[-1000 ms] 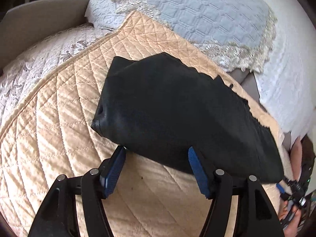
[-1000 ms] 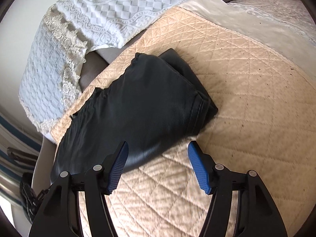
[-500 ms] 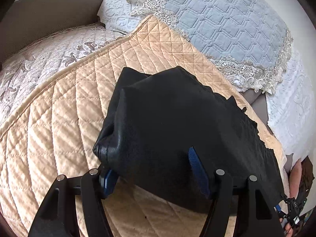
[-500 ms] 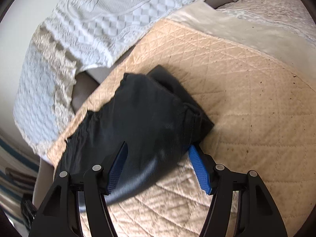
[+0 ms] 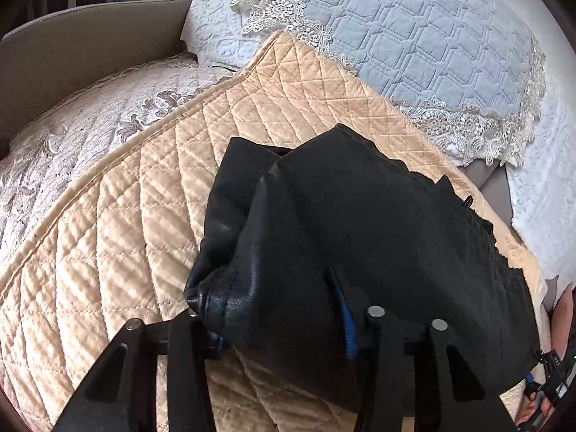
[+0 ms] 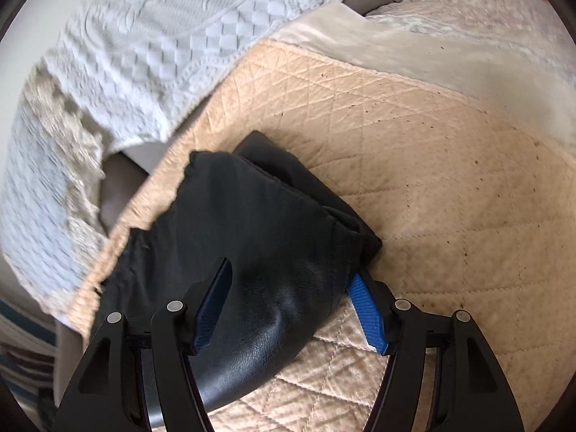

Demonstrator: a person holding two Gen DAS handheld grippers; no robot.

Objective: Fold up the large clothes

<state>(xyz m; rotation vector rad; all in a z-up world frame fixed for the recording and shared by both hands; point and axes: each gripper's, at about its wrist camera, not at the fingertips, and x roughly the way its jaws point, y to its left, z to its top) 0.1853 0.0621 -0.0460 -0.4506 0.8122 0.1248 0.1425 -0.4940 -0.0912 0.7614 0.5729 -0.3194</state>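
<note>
We are working over the beige quilted cover, which is spreading across the sofa seat and giving us a flat bed for folding. The black garment is lying on it already doubled into a thick bundle, its bulk stretching toward the lace-edged blue cushion behind.

We are straddling one end of the bundle with the left gripper, jaws wide and cloth bulging between them; whether they are actually pinching yet, we cannot tell. We are flanking the other end with the right gripper, jaws likewise spread wide around the fold without closing. Placing one tool at each end is, we judge, letting us lift both corners together for the next fold.
</note>
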